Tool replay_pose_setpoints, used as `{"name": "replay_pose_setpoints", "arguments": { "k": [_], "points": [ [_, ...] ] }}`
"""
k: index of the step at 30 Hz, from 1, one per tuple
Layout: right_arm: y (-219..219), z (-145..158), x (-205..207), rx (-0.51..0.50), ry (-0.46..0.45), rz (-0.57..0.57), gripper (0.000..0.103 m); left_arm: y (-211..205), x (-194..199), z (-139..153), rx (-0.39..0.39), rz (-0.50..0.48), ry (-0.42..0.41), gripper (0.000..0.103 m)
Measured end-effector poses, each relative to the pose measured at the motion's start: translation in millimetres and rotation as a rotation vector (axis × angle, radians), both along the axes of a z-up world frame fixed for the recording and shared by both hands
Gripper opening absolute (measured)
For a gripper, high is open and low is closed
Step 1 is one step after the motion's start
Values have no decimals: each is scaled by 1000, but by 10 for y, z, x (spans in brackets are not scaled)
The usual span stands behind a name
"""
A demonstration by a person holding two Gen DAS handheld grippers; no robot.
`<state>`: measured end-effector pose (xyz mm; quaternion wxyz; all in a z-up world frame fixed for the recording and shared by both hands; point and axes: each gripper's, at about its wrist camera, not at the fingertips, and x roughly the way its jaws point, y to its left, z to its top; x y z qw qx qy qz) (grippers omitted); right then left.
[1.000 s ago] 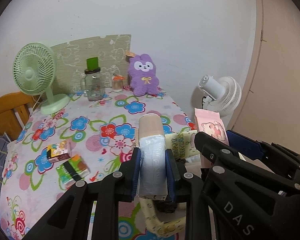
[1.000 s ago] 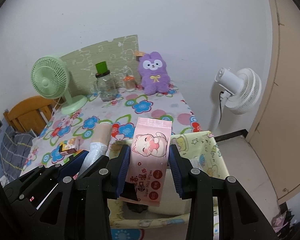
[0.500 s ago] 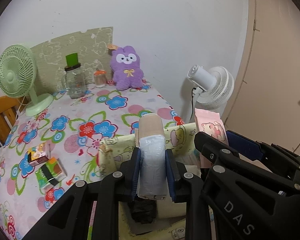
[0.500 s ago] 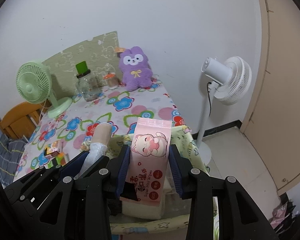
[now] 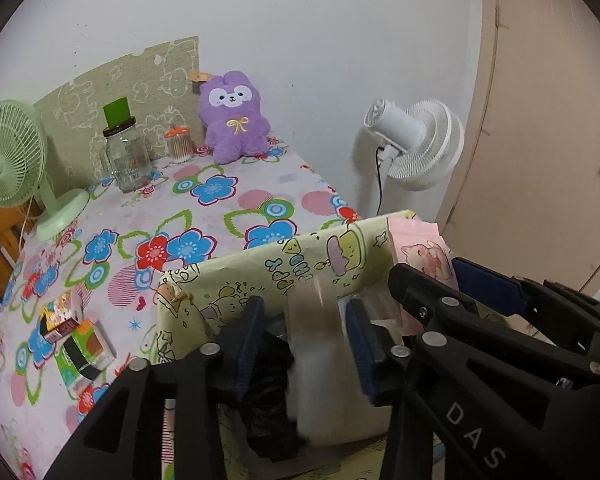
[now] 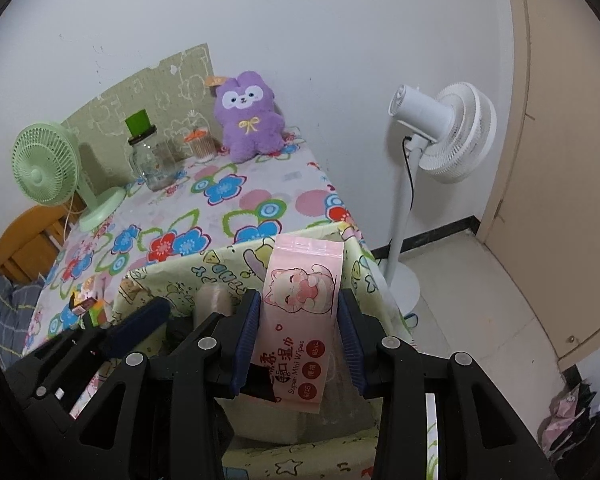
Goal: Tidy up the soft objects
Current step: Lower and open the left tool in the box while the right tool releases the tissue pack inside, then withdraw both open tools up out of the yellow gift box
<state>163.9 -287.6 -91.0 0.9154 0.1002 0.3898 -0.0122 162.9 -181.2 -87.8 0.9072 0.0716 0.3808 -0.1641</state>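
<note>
Right gripper [image 6: 298, 336] clamps the pink wet-wipes pack [image 6: 300, 320] upright above the yellow cartoon-print fabric bin [image 6: 172, 280].

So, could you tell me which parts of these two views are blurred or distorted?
Left wrist view: the roll is motion-smeared between the jaws of the left gripper, which have just been opening and stand clear of it; the plush is sharp. Right wrist view: the wipes pack in the right gripper is crisp, print legible. Both: fisheye bows the door frame and blackens the corners.
</note>
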Motion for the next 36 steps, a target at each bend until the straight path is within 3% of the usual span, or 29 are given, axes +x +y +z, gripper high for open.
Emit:
{"name": "replay_pose_setpoints", "arguments": {
  "k": [3,13,16,19,26,30,34,36],
  "points": [
    [5,-57,46,9,13,3,43,-2,20,-29,20,-3,5,57],
    [14,-161,110,33,33,8,46,32,64,-83,35,10,32,58],
    [22,-156,102,35,32,9,47,53,55,-77,33,11,32,64],
    [47,-130,83,30,25,11,61,73,13,-44,23,10,24,71],
    [121,-17,-43,-4,-6,9,63,156,-76,50,6,16,1,75],
    [169,60,-124,-14,-26,10,66,243,-128,114,-1,40,-18,83],
    [219,149,-207,3,-55,23,89,348,-190,182,-20,52,-34,86],
    [280,194,-261,-1,-72,30,89,385,-231,214,-18,57,-48,87]
  ]
}}
